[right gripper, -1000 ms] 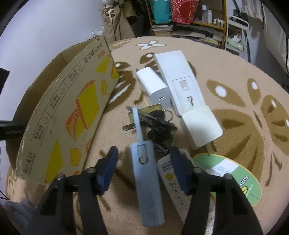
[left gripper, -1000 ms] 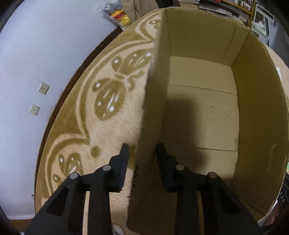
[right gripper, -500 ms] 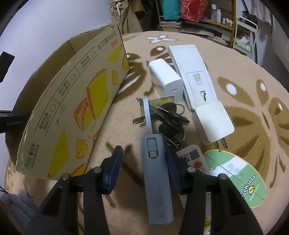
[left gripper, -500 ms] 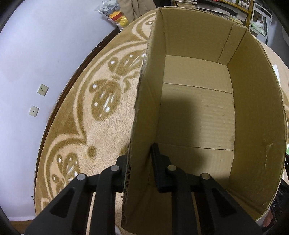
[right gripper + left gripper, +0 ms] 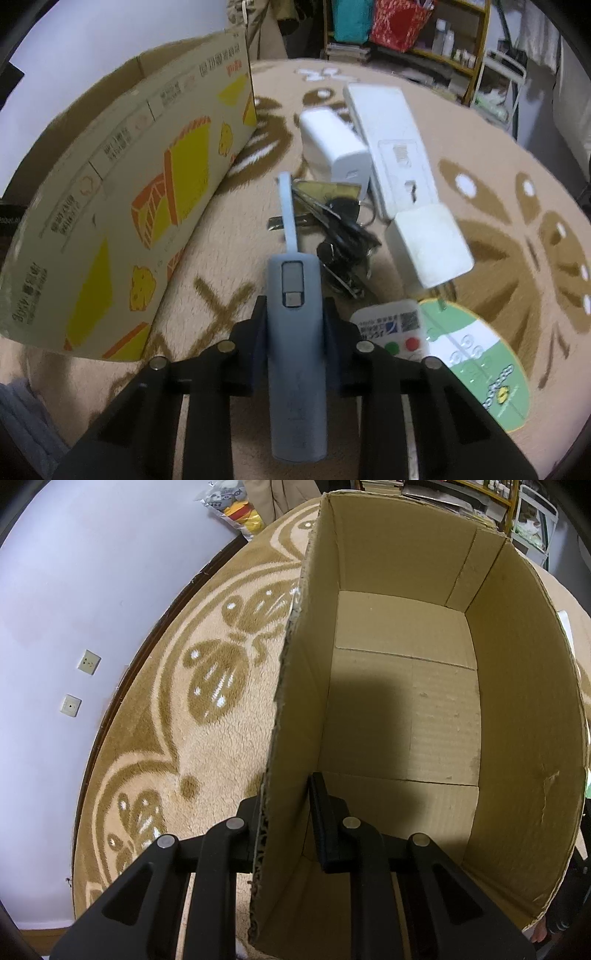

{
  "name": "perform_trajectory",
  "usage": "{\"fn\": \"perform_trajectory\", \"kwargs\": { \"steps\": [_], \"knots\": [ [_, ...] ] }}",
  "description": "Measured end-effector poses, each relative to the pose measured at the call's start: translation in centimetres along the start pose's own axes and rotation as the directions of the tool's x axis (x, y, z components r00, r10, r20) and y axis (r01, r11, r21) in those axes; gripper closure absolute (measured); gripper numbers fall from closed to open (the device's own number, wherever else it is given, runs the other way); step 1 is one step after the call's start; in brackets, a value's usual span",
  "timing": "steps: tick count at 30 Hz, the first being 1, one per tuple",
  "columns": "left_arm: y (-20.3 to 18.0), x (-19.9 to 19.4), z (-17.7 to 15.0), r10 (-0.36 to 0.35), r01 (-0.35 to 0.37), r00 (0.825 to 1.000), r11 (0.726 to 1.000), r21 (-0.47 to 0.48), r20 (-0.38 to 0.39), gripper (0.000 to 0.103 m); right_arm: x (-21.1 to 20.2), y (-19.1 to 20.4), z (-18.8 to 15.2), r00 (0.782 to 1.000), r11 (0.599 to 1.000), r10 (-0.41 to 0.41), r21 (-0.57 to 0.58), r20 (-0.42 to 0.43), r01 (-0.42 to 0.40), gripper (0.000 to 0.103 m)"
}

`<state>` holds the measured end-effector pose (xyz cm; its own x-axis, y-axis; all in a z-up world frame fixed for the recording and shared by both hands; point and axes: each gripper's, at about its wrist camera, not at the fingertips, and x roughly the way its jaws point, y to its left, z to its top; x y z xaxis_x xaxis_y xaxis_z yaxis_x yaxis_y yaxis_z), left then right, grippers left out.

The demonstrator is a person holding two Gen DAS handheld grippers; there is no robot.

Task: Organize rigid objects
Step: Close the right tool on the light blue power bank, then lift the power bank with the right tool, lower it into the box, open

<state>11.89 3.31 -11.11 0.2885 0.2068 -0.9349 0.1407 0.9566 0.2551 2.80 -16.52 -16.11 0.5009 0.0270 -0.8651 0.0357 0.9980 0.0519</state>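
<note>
We lose the outer finger of the left gripper [image 5: 286, 812] behind the cardboard box [image 5: 406, 709] wall. The right view is blurred: print on the remote [image 5: 397, 332] is unreadable, and the dark bunch [image 5: 340, 229] behind the blue device [image 5: 297, 350] is perhaps keys.

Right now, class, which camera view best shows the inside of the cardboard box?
The left wrist view: it looks into the cardboard box, showing its bare floor and inner walls. The right wrist view shows only its printed outer side.
</note>
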Motion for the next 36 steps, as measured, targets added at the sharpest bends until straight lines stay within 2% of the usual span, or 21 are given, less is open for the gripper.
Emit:
{"fn": "perform_trajectory", "kwargs": {
  "steps": [13,20,26,36],
  "knots": [
    [-0.2,0.1,0.0,0.007,-0.007,1.000,1.000,0.001,-0.007,0.086,-3.4,0.0,1.4,0.987,1.000,-0.031,0.011,0.160,0.029,0.074],
    [-0.2,0.3,0.0,0.007,-0.007,1.000,1.000,0.002,-0.010,0.085,-3.7,0.4,2.1,0.985,0.999,-0.048,-0.009,0.165,0.050,0.074],
    [-0.1,0.4,0.0,0.001,-0.001,1.000,1.000,-0.002,-0.013,0.085,-5.0,0.8,3.1,0.978,0.998,-0.051,-0.026,0.203,0.058,0.074],
    [-0.1,0.4,-0.1,0.003,-0.003,1.000,1.000,0.003,-0.013,0.085,-8.1,3.2,8.2,0.951,0.997,-0.023,-0.063,0.308,0.045,0.074]
  ]
}}
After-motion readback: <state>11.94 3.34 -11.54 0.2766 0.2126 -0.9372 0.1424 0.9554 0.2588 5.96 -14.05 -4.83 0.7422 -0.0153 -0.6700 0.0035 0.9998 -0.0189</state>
